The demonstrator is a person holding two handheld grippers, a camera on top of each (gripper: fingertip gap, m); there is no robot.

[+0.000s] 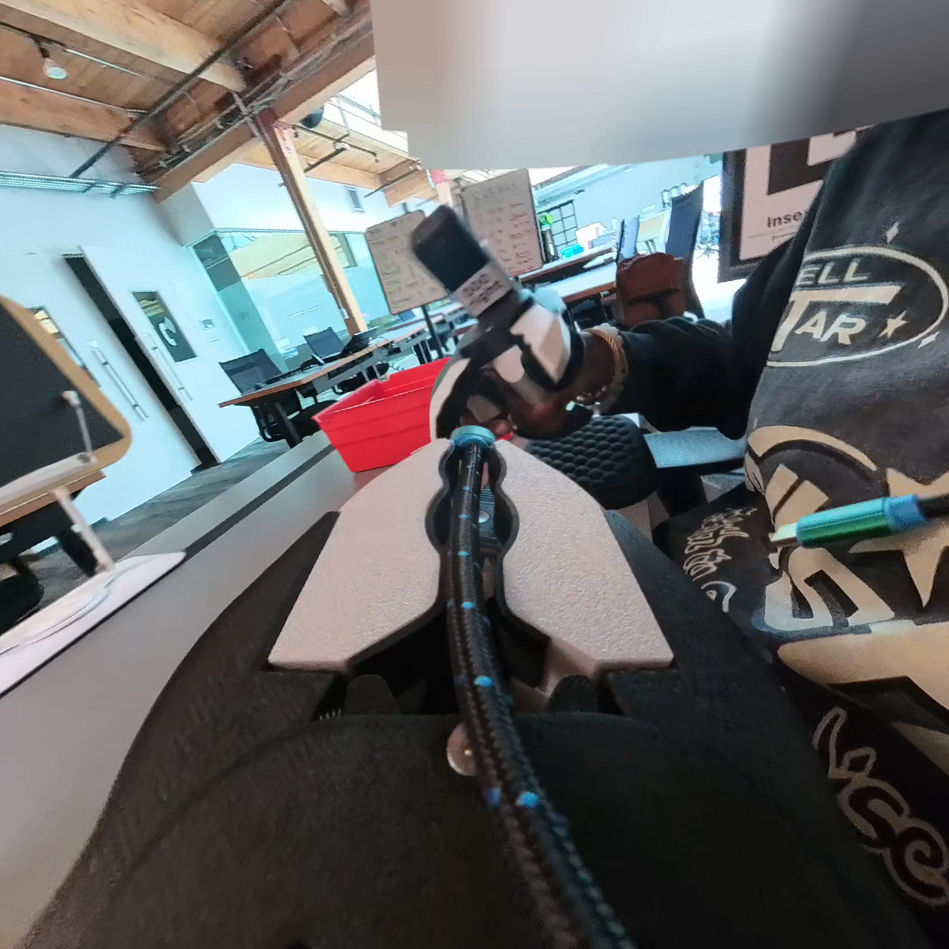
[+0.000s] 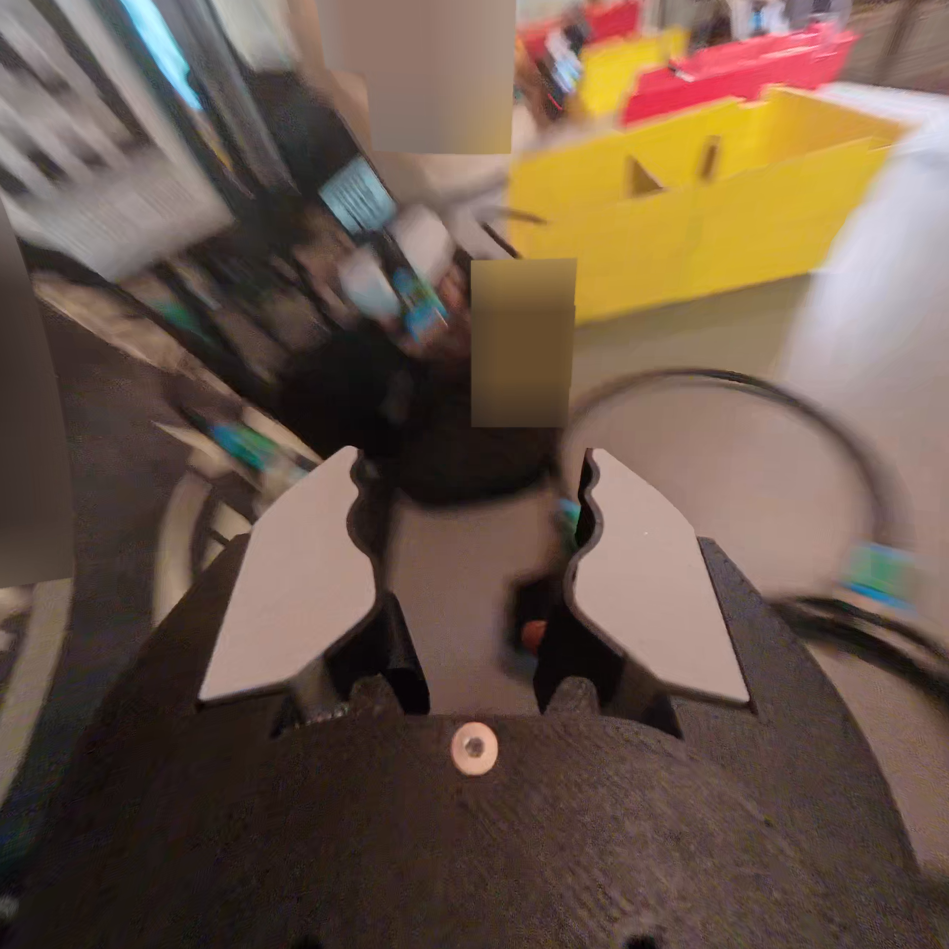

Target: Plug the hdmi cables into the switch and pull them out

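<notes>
My left gripper (image 1: pixel 472 448) is shut on a black braided HDMI cable (image 1: pixel 464 565) with blue flecks. The cable runs back between the fingers, and its teal connector collar (image 1: pixel 472 435) sits at the fingertips. A second teal-green HDMI plug (image 1: pixel 847 524) hangs free at the right, in front of the person's dark shirt. The right gripper's body (image 1: pixel 518 349) shows farther off, held in a hand. In the blurred right wrist view my right gripper (image 2: pixel 472 462) is open and empty over the grey table. A black cable loop (image 2: pixel 770 382) lies to its right. I cannot make out the switch.
A red bin (image 1: pixel 380 426) stands on the table beyond my left gripper. Yellow boxes (image 2: pixel 693 221) and red bins (image 2: pixel 739 82) stand at the back right. A framed stand (image 1: pixel 56 411) is at the left. The person's torso (image 1: pixel 847 411) fills the right side.
</notes>
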